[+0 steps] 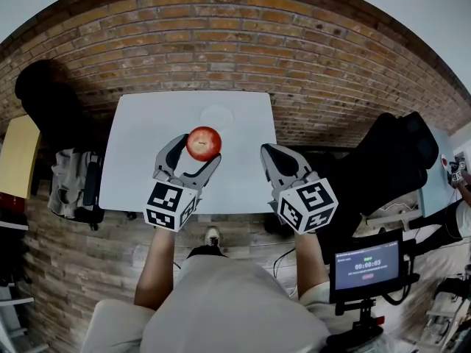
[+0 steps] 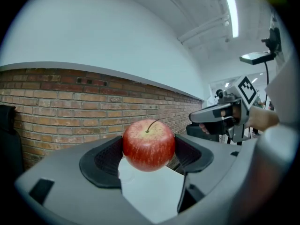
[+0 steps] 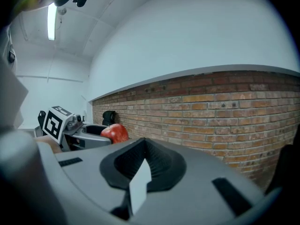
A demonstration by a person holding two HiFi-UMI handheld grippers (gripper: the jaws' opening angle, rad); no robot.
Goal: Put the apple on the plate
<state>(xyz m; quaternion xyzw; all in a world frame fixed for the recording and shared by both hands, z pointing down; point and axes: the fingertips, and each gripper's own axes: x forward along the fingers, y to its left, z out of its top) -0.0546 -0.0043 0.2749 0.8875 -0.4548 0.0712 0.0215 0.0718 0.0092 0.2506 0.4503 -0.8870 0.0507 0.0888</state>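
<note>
a: in the head view, where is the apple?
b: the apple (image 1: 204, 143) sits between the two jaws of the left tongs (image 1: 197, 151), which are closed on it from both sides. it is up in the air over the near half of the white table (image 1: 140, 160). the plate (image 1: 217, 115) lies farther on the table, toward the brick wall, and nothing is on it.
a: and the right tongs?
b: the right tongs (image 1: 268, 151) hover near, jaws together, holding nothing.
a: does the left gripper view agree?
b: yes. there the apple (image 2: 149, 144) fills the gap of the left tongs (image 2: 149, 150), stem up, with both dark pads against its sides. the right tongs (image 2: 194, 118) show at the side, apart from the fruit.
a: and the right gripper view?
b: the jaws of the right tongs (image 3: 142, 146) meet at the tips, and no object is inside. the apple (image 3: 115, 132) looks small at the left, in the left tongs (image 3: 96, 134).
a: so how far is the task?
b: i judge that the grasp and the lift are done. what is left is to carry the apple forward over the plate, lower it, and open the jaws.
</note>
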